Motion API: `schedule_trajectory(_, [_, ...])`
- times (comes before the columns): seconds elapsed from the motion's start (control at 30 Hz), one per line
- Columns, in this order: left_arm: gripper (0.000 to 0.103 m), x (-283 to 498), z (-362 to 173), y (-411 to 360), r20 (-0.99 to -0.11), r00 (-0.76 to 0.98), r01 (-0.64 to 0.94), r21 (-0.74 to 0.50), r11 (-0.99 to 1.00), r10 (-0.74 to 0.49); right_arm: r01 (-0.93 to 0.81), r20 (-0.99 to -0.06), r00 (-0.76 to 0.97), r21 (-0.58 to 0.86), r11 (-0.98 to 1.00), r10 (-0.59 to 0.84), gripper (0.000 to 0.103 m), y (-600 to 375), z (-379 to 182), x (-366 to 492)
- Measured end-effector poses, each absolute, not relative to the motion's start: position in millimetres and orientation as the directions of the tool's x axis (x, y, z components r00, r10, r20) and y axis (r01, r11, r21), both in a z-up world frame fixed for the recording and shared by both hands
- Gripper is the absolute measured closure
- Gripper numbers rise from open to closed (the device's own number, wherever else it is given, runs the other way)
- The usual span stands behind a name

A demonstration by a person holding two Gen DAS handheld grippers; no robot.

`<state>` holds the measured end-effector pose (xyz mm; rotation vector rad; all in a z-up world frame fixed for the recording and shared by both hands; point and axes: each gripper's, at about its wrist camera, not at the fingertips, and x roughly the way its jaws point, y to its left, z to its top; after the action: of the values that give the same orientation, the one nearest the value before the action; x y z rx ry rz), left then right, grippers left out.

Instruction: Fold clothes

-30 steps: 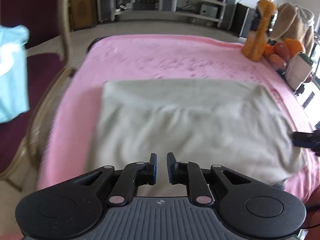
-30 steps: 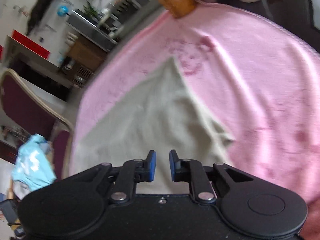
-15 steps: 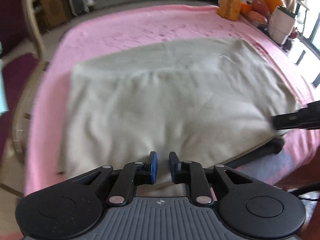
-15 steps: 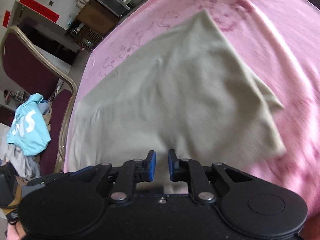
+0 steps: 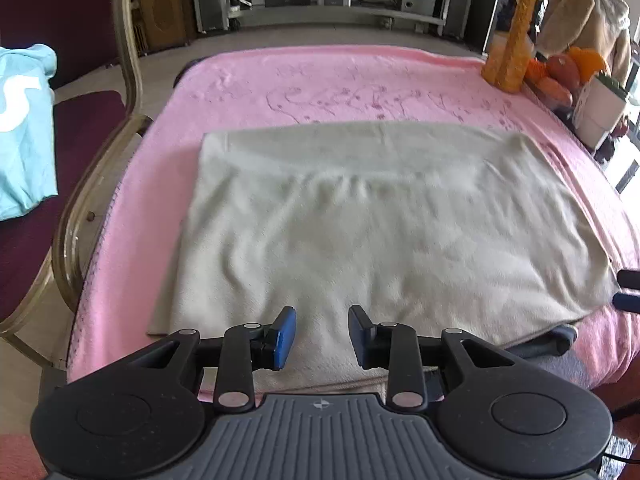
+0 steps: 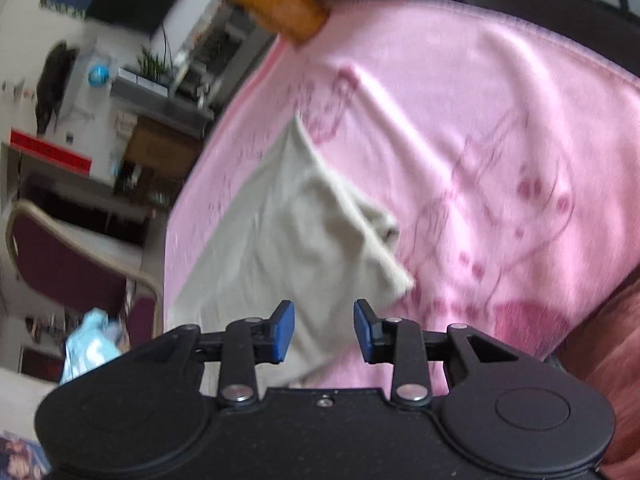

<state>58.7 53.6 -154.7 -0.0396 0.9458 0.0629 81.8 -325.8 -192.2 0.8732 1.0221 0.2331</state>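
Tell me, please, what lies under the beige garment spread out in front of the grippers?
The beige garment lies flat on a pink blanket, which shows all around it. Whatever the blanket covers is hidden, and nothing between garment and blanket can be seen.

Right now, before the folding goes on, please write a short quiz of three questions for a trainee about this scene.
1. True or false: the left gripper is open above the near edge of the pale grey-green cloth garment.
2. Multiple choice. What lies under that garment? A: a bare wooden table. B: a pink patterned blanket. C: a blue plastic tray.
3. Fill the gap: the light blue T-shirt with white print lies on a dark red ____ with a gold-coloured frame.

Key
1. True; the jaws stand apart and hold nothing.
2. B.
3. chair.
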Motion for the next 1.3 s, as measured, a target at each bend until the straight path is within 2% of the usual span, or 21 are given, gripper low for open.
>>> schedule_trajectory(0.2, [0.071,61.4,-160.7,51.3,-0.829,0.558,-0.066,-0.011,0.998,0.028,0.266,-0.684,0.476,0.711,0.651,0.553,0.071,-317.9,-206.3,91.1])
schedule_trajectory(0.37, [0.071,65.6,-167.0,50.5,-0.846,0.533,-0.074,-0.013,0.997,0.029,0.304,-0.671,0.499,0.729,0.614,0.549,0.072,-308.1,-211.1,94.2])
schedule_trajectory(0.5, [0.07,67.6,-169.8,52.2,-0.852,0.522,-0.085,-0.018,0.996,0.029,0.367,-0.628,0.493,0.778,0.51,0.603,0.072,-304.4,-224.0,89.7])
schedule_trajectory(0.8, [0.068,68.5,-172.1,49.4,-0.854,0.518,-0.084,0.004,0.996,0.047,0.379,-0.523,0.529,0.85,0.366,0.668,0.071,-292.5,-251.7,88.8])
schedule_trajectory(1.13, [0.066,68.9,-171.8,53.9,-0.859,0.511,-0.081,-0.01,0.997,0.033,0.407,-0.552,0.735,0.823,0.396,0.393,0.071,-321.8,-243.8,96.6])
schedule_trajectory(1.17, [0.066,68.9,-171.8,54.1,-0.86,0.51,-0.079,-0.01,0.997,0.032,0.416,-0.558,0.739,0.818,0.397,0.376,0.073,-323.8,-244.9,95.0])
schedule_trajectory(1.23, [0.066,69.1,-171.7,54.8,-0.861,0.508,-0.075,-0.012,0.997,0.028,0.43,-0.575,0.743,0.802,0.414,0.343,0.09,-324.7,-244.0,93.3])
schedule_trajectory(1.3, [0.066,68.5,-171.0,56.6,-0.864,0.503,-0.074,-0.015,0.997,0.024,0.429,-0.603,0.737,0.767,0.477,0.307,0.096,-316.6,-235.1,96.5])
